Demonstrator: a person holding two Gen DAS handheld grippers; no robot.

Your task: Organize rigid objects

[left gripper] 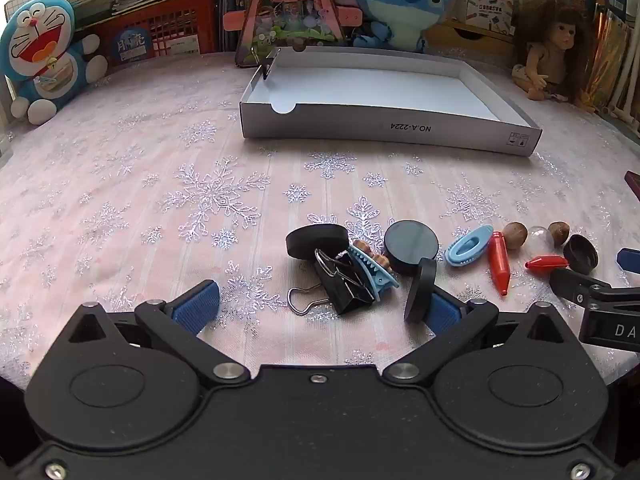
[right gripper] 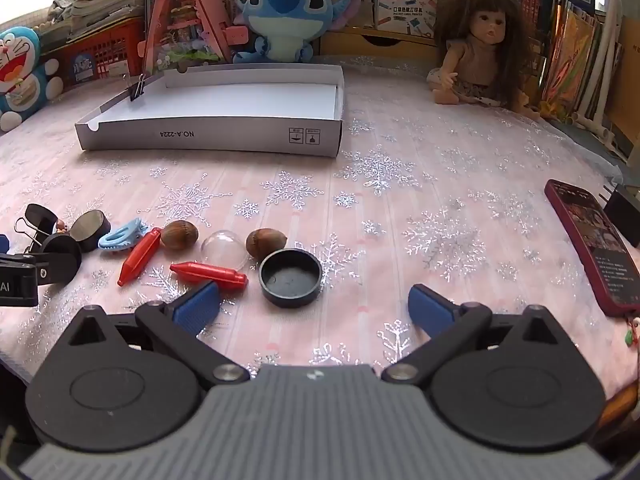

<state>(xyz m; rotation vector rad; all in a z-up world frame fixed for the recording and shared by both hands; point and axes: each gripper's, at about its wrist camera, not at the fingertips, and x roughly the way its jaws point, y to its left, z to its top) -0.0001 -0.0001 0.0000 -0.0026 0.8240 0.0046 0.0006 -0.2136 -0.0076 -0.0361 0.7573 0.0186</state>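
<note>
A shallow white box [left gripper: 384,130] [right gripper: 208,136] stands at the back with one small black binder clip [left gripper: 267,66] [right gripper: 137,88] on its left wall. Loose items lie in a row: black discs [left gripper: 317,240], a large black binder clip [left gripper: 340,284], blue hair clips [left gripper: 468,245] [right gripper: 122,234], red crayon-shaped pieces [left gripper: 499,262] [right gripper: 208,274], acorns [right gripper: 266,242], a clear dome [right gripper: 222,248], a black cap [right gripper: 290,280]. My left gripper [left gripper: 320,304] is open, low at the binder clip; a black disc [left gripper: 419,290] leans on its right finger. My right gripper [right gripper: 314,306] is open, just before the black cap.
A dark red phone [right gripper: 592,246] lies at the right. A doll [right gripper: 480,46], a Stitch plush [right gripper: 286,16], a Doraemon plush [left gripper: 40,56], a red crate [left gripper: 156,36] and books line the back edge. A pink snowflake cloth [left gripper: 160,184] covers the table.
</note>
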